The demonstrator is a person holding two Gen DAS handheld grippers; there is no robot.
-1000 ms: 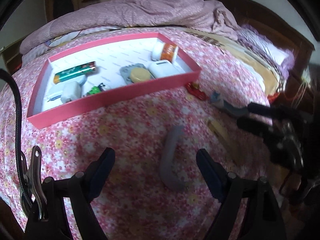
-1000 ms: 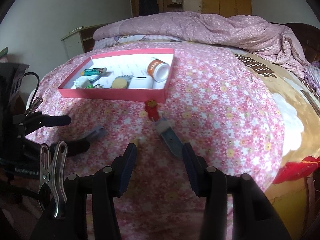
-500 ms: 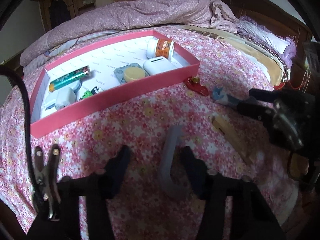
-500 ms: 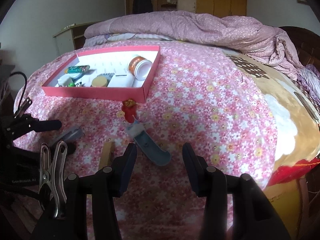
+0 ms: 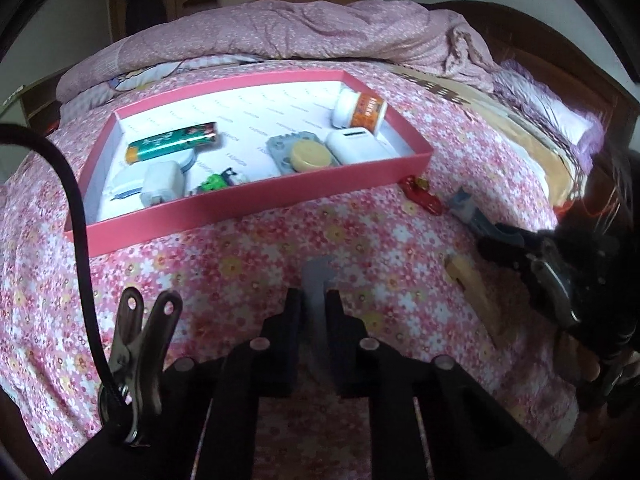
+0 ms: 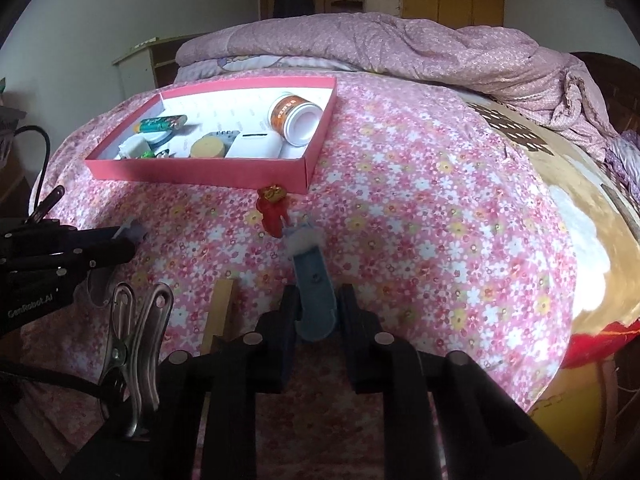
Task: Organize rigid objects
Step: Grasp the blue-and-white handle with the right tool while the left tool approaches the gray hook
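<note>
Currently, both hand-held grippers are low over a bed (image 6: 420,208) covered with a pink floral sheet. The left hand-held gripper (image 5: 313,312) is clamped on a grey curved piece (image 5: 316,280); its jaws have just been closing, and the pads now press both sides of the piece, whose far end projects beyond the fingertips. The right hand-held gripper (image 6: 318,308) has also just been closing; its jaws are clamped on the near end of a blue flat object (image 6: 314,280), which lies on the sheet and points away toward the far side.

Just beyond the far tip of the blue flat object lies a small red toy (image 6: 272,208), close to the near wall of a pink tray (image 6: 200,170). The tray sits on the sheet, far and to the left in the right wrist view. Contents of the tray:
- a white jar with an orange label (image 6: 294,118), on its side in the far right corner;
- a white case (image 6: 254,146) beside a yellow disc (image 6: 208,147);
- a green tube (image 5: 172,146) at the left;
- a white block (image 5: 162,182) and a small green item (image 5: 214,181) near the front wall.

A wooden stick (image 6: 220,312) lies on the sheet between the two grippers. A rumpled pink quilt (image 6: 380,44) is piled at the far end of the bed.
</note>
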